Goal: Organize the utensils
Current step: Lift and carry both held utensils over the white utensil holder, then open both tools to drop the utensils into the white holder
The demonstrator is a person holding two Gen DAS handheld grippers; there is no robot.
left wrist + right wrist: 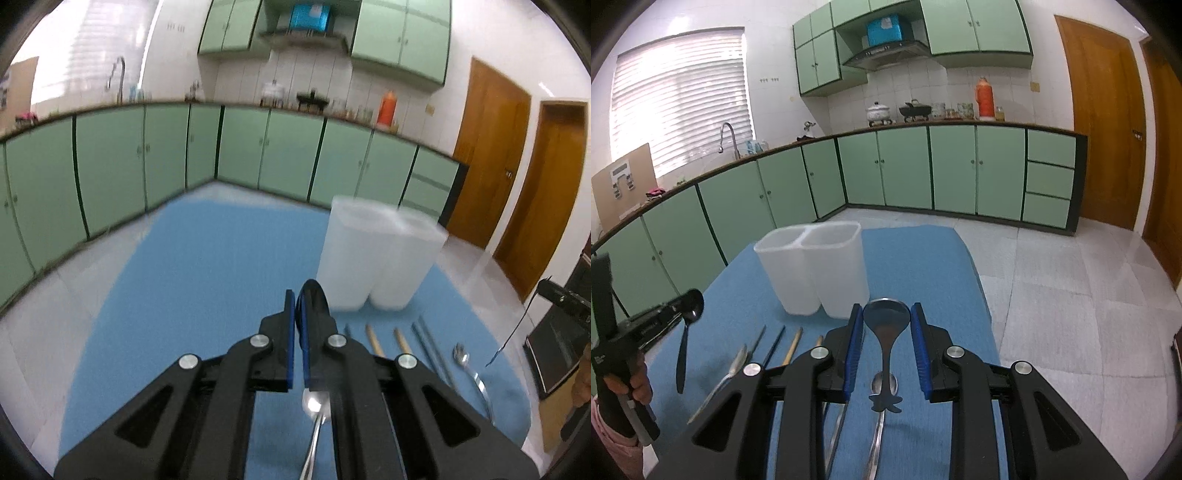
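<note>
Two claws work over the blue-covered desk [923, 251]: the left claw [690, 299], raised at the left edge, is clamped on a dark spoon [681, 354] that hangs handle-down. Rightward, chopsticks [792, 349] and a steel spoon [733, 365] lie before the two-compartment white holder [816, 269]. The right claw [886, 314] hovers spread apart around a dark ladle [886, 321] lying flat.

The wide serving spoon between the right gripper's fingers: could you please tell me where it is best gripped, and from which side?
Probably the narrow handle just behind the bowl, from above. The serving spoon appears to lie flat, in line with the open right gripper, whose fingers straddle it. The bowl looks too wide; the flared end overlaps another spoon.
</note>
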